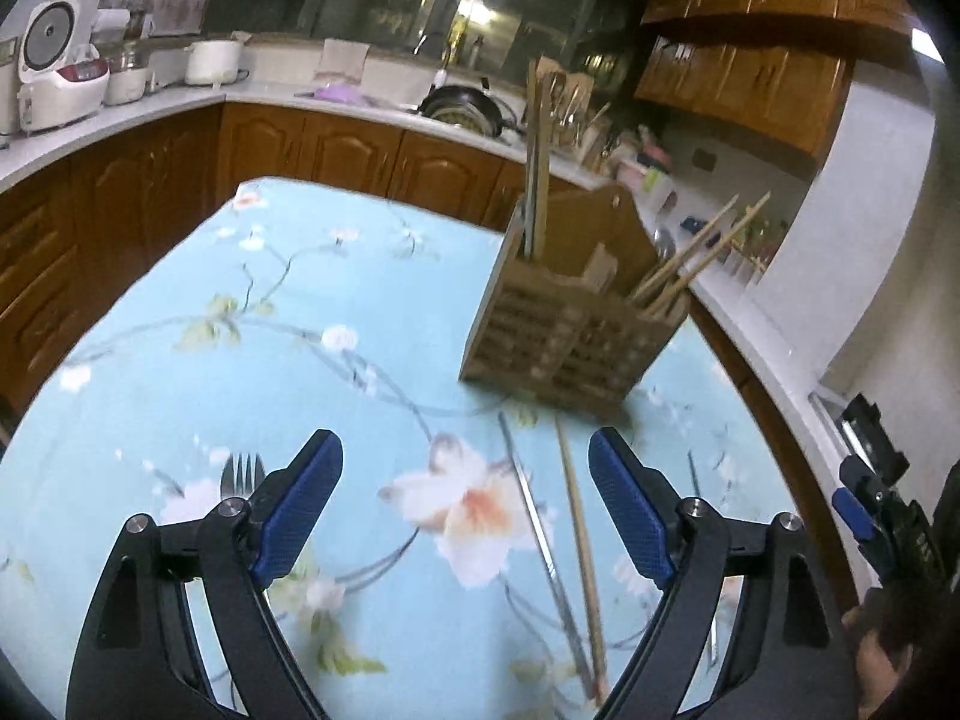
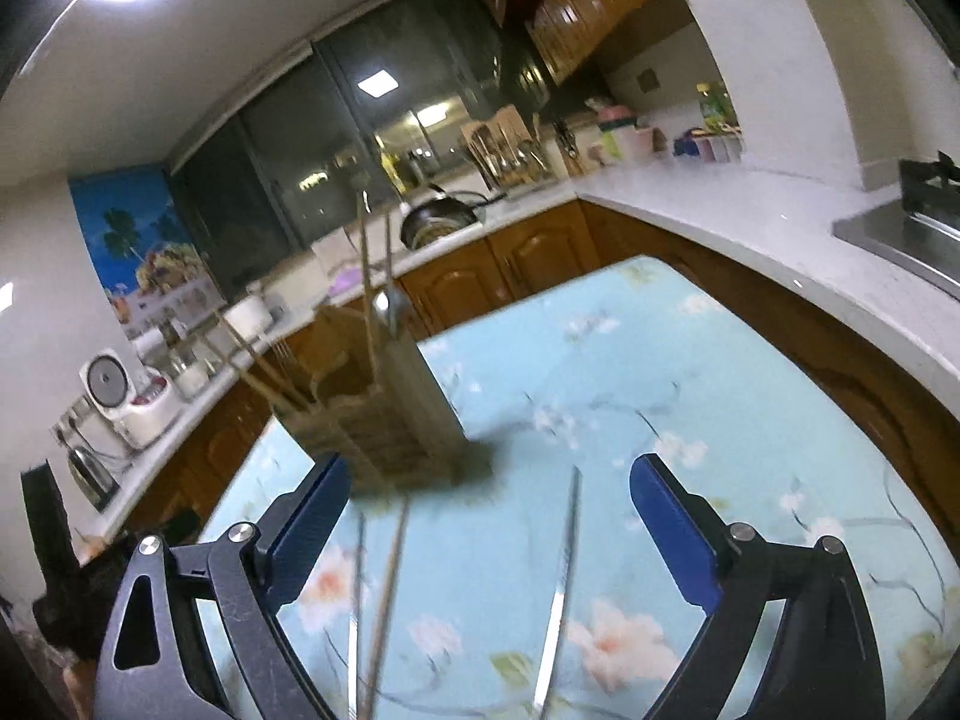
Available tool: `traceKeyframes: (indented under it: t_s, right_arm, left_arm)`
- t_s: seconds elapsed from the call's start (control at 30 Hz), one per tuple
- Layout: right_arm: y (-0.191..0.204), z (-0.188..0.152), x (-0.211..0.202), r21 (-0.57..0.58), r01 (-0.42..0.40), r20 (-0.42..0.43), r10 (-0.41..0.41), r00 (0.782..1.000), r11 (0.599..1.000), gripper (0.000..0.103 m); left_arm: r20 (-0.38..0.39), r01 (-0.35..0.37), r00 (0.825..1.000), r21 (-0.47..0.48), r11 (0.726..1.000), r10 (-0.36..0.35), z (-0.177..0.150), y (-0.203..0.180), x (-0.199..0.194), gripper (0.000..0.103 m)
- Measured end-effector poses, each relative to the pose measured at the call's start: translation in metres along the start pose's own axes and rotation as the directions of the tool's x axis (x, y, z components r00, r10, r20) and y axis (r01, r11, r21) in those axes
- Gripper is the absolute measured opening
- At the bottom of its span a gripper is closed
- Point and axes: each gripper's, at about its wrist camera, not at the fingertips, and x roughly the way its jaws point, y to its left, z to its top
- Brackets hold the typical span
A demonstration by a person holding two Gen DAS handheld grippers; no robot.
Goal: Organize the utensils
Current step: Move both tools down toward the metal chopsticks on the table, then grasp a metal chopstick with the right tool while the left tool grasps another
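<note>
A slatted wooden utensil holder (image 1: 570, 336) (image 2: 390, 420) stands on the blue floral tablecloth (image 1: 240, 360) with several chopsticks upright and leaning in it. On the cloth in front of it lie a wooden chopstick (image 1: 579, 546) (image 2: 390, 588) and thin metal chopsticks (image 1: 534, 522) (image 2: 561, 588). A fork (image 1: 240, 471) lies partly hidden behind the left finger. My left gripper (image 1: 465, 450) hangs open over the cloth, nothing between its fingers. My right gripper (image 2: 492, 474) is open too, above the loose chopsticks and just short of the holder. The views are blurred.
Wooden cabinets and a white counter (image 2: 750, 222) wrap around the table. On the counter are a rice cooker (image 1: 54, 78), a dark pan (image 1: 462, 108) and a utensil rack (image 2: 504, 150). The right gripper's body (image 1: 870, 510) shows at the table's right edge.
</note>
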Motion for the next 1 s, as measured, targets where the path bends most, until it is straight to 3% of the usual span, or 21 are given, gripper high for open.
traceKeyframes:
  t_s: [0.4, 1.0]
  right_arm:
    - [-0.022, -0.042, 0.002, -0.021, 0.06, -0.103, -0.062, 0.993, 0.998, 0.095]
    - [-0.026, -0.036, 0.041, -0.06, 0.084, -0.186, -0.093, 0.978, 0.995, 0.095]
  left_arm:
    - [-0.105, -0.026, 0.994, 0.026, 0.999, 0.028, -0.034, -0.002, 0.017, 0.086]
    - [-0.202, -0.032, 0.978, 0.083, 0.996, 0.048, -0.022, -0.019, 0.064, 0.085]
